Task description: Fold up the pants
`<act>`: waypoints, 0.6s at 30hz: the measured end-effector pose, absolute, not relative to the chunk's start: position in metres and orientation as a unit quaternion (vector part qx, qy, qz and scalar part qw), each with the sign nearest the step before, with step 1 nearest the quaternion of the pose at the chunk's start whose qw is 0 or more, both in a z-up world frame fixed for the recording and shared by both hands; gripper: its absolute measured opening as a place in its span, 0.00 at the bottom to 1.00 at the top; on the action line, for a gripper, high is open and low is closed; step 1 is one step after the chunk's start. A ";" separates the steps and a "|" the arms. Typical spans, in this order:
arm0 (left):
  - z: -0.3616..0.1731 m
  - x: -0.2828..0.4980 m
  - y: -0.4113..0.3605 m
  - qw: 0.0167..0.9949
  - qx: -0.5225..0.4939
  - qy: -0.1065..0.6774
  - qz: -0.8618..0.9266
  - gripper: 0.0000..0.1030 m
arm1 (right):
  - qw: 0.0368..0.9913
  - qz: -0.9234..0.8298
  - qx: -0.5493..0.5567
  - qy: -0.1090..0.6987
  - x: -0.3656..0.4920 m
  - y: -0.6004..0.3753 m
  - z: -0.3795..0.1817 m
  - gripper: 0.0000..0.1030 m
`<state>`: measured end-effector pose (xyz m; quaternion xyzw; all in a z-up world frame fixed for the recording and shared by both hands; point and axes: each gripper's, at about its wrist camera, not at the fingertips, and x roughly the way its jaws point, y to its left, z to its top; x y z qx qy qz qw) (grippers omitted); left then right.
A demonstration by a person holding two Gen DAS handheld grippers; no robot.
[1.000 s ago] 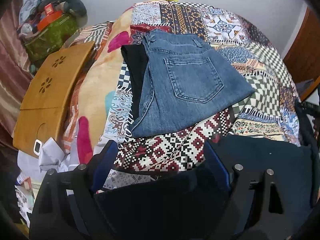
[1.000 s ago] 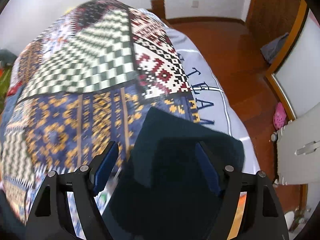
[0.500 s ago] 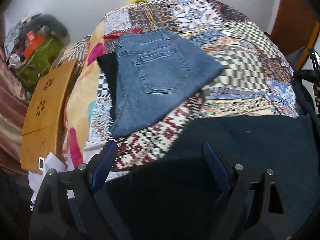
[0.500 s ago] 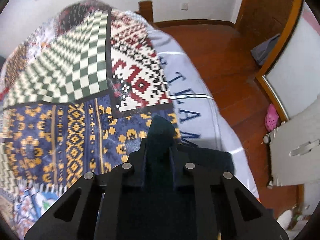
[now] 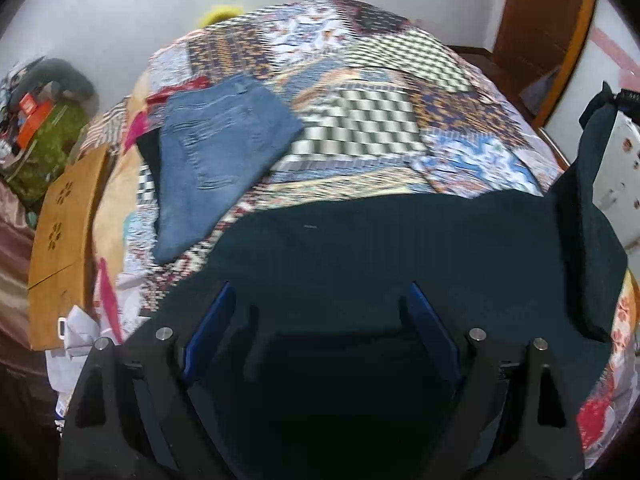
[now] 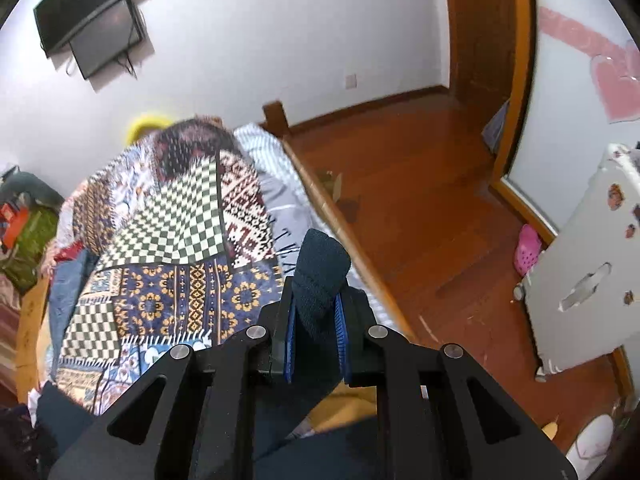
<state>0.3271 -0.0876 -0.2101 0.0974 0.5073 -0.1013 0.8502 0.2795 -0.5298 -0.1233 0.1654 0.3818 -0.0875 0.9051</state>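
A bed [image 5: 376, 128] fills the middle of both views, covered by a patchwork quilt [image 6: 168, 216] of checkered, floral and geometric panels in green, white, navy, orange and red. White walls rise behind it. In the right wrist view a dark flat screen [image 6: 92, 12] hangs at the upper left, a glossy red-brown wood floor [image 6: 420, 216] spreads across the right half, and a pink shoe [image 6: 527, 249] lies beside a white cabinet [image 6: 584, 272] at the right edge. In the left wrist view a tan wooden board [image 5: 60, 240] with flower-shaped cutouts leans along the left edge of the frame, and a heap of green and orange items sits at the upper left.

Folded blue jeans [image 5: 216, 160], stiff denim with a stitched back pocket, lie flat on the quilt at the centre left of the left wrist view, over a black garment.

The dark pants [image 5: 400, 248], soft matte navy fabric, spread over the lower half of the left wrist view. One end rises in a narrow strip at the right edge of the frame.

The left claw [image 5: 320, 312] stands wide open, its blue pads apart, with the pants lying beneath and between its fingers; it grips nothing. The right claw [image 6: 316, 320] is closed tight on a bunched fold of the pants, which pokes up past its fingertips in the centre of the right wrist view.
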 end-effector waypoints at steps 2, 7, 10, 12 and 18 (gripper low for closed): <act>-0.211 0.321 -0.105 0.844 0.104 0.513 -0.117 0.85 | 0.910 -0.087 0.175 0.365 0.264 -0.542 -0.113 0.15; -0.213 0.304 -0.138 0.835 0.124 0.516 -0.147 0.85 | 0.915 -0.091 0.173 0.352 0.236 -0.558 -0.113 0.15; -0.217 0.296 -0.154 0.830 0.126 0.521 -0.156 0.85 | 0.905 -0.096 0.165 0.379 0.225 -0.564 -0.137 0.15; -0.220 0.291 -0.162 0.824 0.123 0.528 -0.164 0.85 | 0.896 -0.100 0.163 0.400 0.217 -0.567 -0.156 0.15; -0.228 0.278 -0.176 0.818 0.132 0.534 -0.170 0.85 | 0.865 -0.119 0.175 0.455 0.188 -0.575 -0.221 0.15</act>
